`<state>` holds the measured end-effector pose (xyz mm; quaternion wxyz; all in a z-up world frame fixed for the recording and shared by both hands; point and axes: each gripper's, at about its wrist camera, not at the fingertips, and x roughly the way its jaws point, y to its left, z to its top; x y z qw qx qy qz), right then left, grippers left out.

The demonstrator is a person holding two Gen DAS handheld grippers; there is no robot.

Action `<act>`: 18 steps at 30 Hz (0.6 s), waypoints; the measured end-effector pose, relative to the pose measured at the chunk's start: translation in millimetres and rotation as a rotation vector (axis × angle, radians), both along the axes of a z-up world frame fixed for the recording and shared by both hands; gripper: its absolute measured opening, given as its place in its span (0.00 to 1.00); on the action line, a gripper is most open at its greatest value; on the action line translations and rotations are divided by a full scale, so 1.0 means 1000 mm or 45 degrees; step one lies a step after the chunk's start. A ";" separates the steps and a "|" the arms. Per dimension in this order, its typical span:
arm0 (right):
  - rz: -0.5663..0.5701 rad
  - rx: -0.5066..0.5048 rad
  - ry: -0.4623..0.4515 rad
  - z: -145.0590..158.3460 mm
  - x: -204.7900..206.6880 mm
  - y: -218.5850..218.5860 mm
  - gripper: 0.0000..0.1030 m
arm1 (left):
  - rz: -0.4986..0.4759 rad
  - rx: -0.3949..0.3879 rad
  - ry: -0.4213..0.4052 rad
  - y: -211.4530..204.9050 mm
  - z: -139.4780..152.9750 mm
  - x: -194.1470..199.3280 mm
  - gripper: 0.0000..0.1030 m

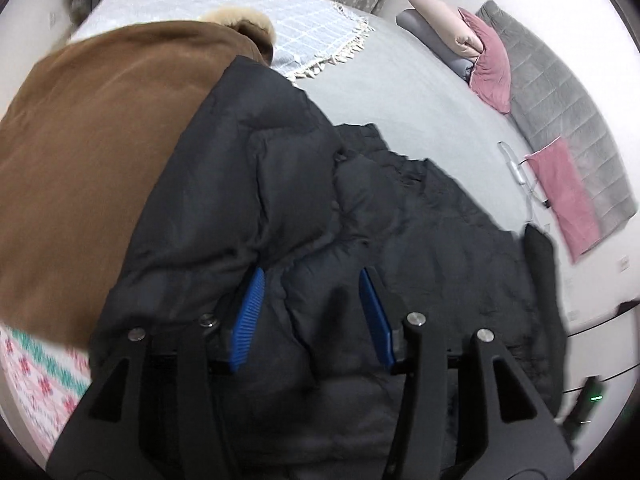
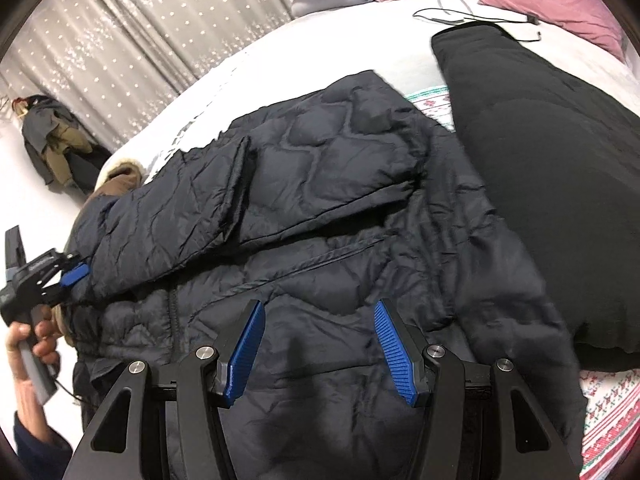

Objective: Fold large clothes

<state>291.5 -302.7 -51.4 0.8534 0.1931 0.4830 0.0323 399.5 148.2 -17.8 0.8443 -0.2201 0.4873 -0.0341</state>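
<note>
A dark navy quilted puffer jacket [image 1: 320,208] lies spread on the bed and also fills the right wrist view [image 2: 320,208], one sleeve folded across its body. My left gripper [image 1: 312,276] is open just above the jacket, with nothing between its blue pads. It also shows at the jacket's left edge in the right wrist view [image 2: 68,280], with the person's hand on its handle. My right gripper [image 2: 318,308] is open and hovers over the jacket's front near the zipper, holding nothing.
A brown coat with a fur collar [image 1: 100,140] lies left of the jacket. A black garment [image 2: 552,184] lies to its right. Pink and grey pillows [image 1: 492,68], a grey quilt [image 1: 568,128] and a cable [image 2: 472,16] are at the bed's far side. A patterned sheet [image 2: 608,420] covers the bed edge.
</note>
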 end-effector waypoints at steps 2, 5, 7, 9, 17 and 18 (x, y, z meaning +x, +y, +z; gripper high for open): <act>-0.015 0.014 -0.006 0.002 -0.004 -0.005 0.56 | 0.004 -0.120 -0.046 0.006 0.021 -0.017 0.50; -0.022 0.006 -0.026 0.009 -0.009 -0.009 0.56 | 0.012 -0.166 -0.126 0.021 0.051 -0.057 0.63; -0.030 0.012 -0.054 0.017 -0.013 -0.013 0.56 | 0.046 -0.173 -0.135 0.033 0.059 -0.089 0.71; -0.049 0.035 -0.070 0.022 -0.020 -0.020 0.56 | 0.045 -0.142 -0.099 0.041 0.057 -0.111 0.71; -0.033 -0.027 -0.105 0.040 -0.058 -0.028 0.56 | 0.090 0.005 -0.114 0.061 0.019 -0.194 0.71; -0.023 -0.055 -0.111 0.042 -0.067 -0.028 0.56 | 0.089 0.018 -0.110 0.061 0.013 -0.200 0.71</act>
